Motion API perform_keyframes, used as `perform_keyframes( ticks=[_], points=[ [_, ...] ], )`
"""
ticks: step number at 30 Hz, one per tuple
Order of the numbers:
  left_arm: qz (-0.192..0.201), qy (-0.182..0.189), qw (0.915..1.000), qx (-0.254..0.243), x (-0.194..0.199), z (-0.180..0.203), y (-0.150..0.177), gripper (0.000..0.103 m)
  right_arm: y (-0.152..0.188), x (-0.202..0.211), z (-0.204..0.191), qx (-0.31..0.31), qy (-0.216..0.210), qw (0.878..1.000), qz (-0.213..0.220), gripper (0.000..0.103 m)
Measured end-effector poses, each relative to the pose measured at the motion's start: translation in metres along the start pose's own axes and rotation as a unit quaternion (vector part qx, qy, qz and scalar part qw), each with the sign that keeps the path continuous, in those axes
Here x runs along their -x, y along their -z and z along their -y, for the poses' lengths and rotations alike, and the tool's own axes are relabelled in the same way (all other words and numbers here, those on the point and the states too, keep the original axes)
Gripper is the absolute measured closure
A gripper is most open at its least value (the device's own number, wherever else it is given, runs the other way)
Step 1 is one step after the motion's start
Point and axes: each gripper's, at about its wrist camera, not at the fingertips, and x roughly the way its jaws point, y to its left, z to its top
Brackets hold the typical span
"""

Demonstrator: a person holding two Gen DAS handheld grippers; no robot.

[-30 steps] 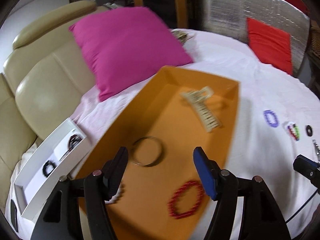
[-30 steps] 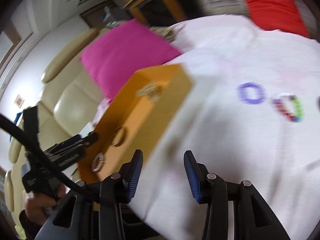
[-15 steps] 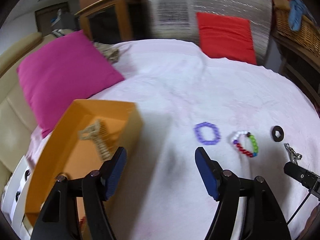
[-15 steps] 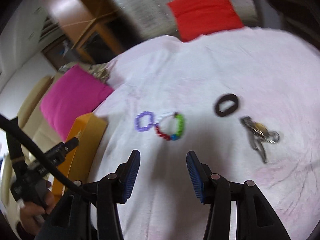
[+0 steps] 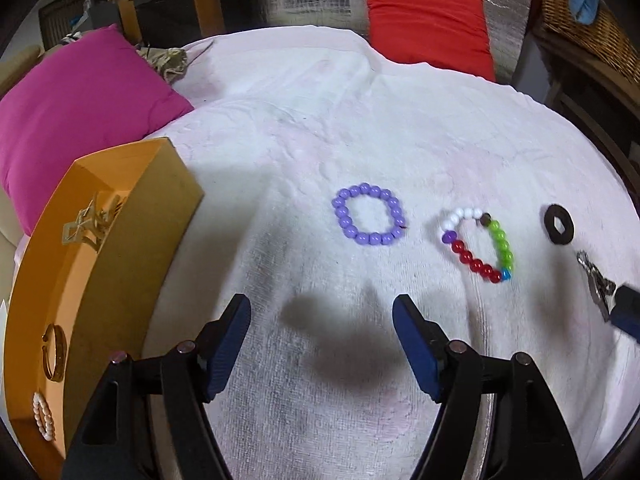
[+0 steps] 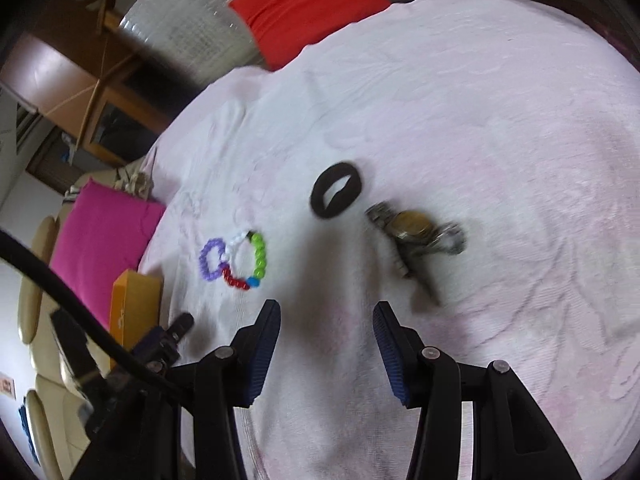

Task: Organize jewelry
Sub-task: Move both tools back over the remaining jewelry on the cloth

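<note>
Risk: left gripper [image 5: 322, 322], jaws just opening, empty, hangs short of purple bead bracelet [image 5: 368, 214] on white bedcover [image 5: 280, 120]; pads may snag cloth. Right gripper [image 6: 326, 328] part-open, empty, near metal watch [image 6: 414, 232]

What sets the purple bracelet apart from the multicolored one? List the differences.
The purple bracelet is one color throughout; the multicolored bracelet mixes white, green, red and blue beads. The purple bracelet lies nearer the orange box, the multicolored one nearer the black ring. Both are beaded loops lying flat on the white cloth.
</note>
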Motion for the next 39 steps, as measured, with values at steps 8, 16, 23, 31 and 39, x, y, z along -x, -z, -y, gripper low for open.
perform_keyframes(
  ticks=[8,16,23,31,39],
  points=[
    [-0.004,0.009,0.9999,-0.008,0.001,0.005,0.007,0.029,-0.016,0.019,0.03,-0.055,-0.012,0.998,0.015,0.051],
    [0.006,0.014,0.9993,-0.035,0.007,0.016,0.01,0.029,-0.009,0.002,0.02,-0.067,-0.036,0.997,-0.015,0.051],
    [0.02,0.017,0.9991,-0.034,0.014,0.015,0.008,0.029,-0.005,-0.004,0.017,-0.061,-0.03,0.998,-0.02,0.051],
    [0.03,0.015,0.9985,-0.044,0.018,0.022,0.006,0.029,-0.005,-0.005,0.016,-0.054,-0.03,0.998,-0.021,0.051],
    [0.04,0.016,0.9974,-0.058,0.022,0.034,0.008,0.029,-0.006,-0.002,0.017,-0.048,-0.029,0.998,-0.018,0.051]
  ],
)
